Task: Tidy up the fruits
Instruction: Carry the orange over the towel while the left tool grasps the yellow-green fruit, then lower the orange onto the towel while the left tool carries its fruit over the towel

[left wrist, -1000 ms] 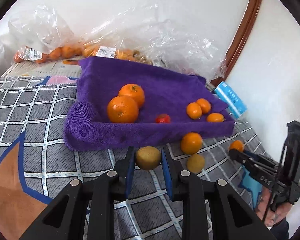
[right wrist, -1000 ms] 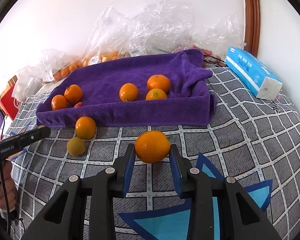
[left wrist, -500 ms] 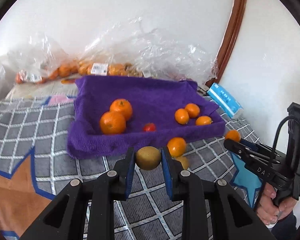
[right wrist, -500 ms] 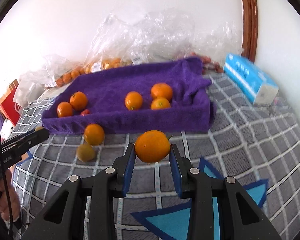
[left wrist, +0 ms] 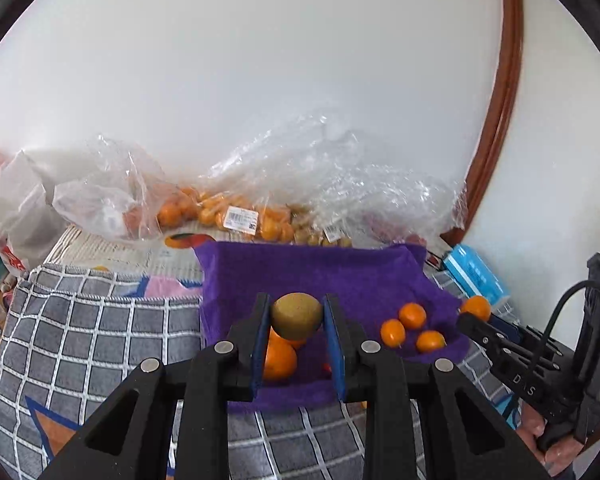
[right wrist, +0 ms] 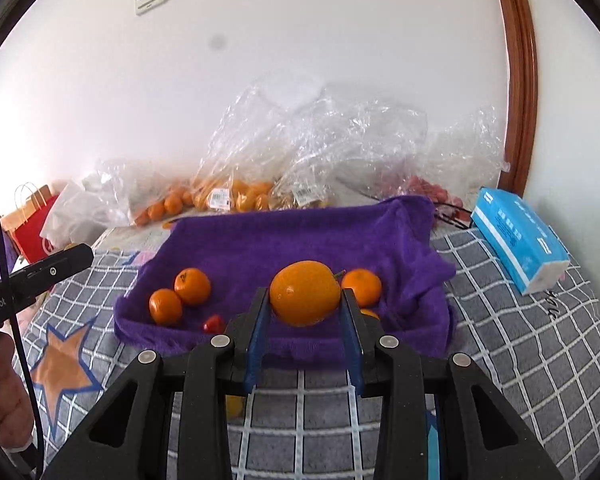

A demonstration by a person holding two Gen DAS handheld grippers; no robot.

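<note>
The round brownish-green fruit (left wrist: 296, 315) sits pinched between the left gripper (left wrist: 295, 322) jaws, hanging above the purple towel-lined tray (left wrist: 364, 276) on the grey checked bed cover (left wrist: 100, 332). The smooth orange (right wrist: 305, 293) is clamped the same way in the right gripper (right wrist: 305, 312), over the tray's near edge. Both are round and held only at the sides, so a tilt could let one slip; released from this height, either could roll and knock the small oranges (left wrist: 412, 315) or bounce out.

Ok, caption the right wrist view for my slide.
Right gripper holding an orange above the purple towel, where more oranges and a small red fruit lie.
</note>
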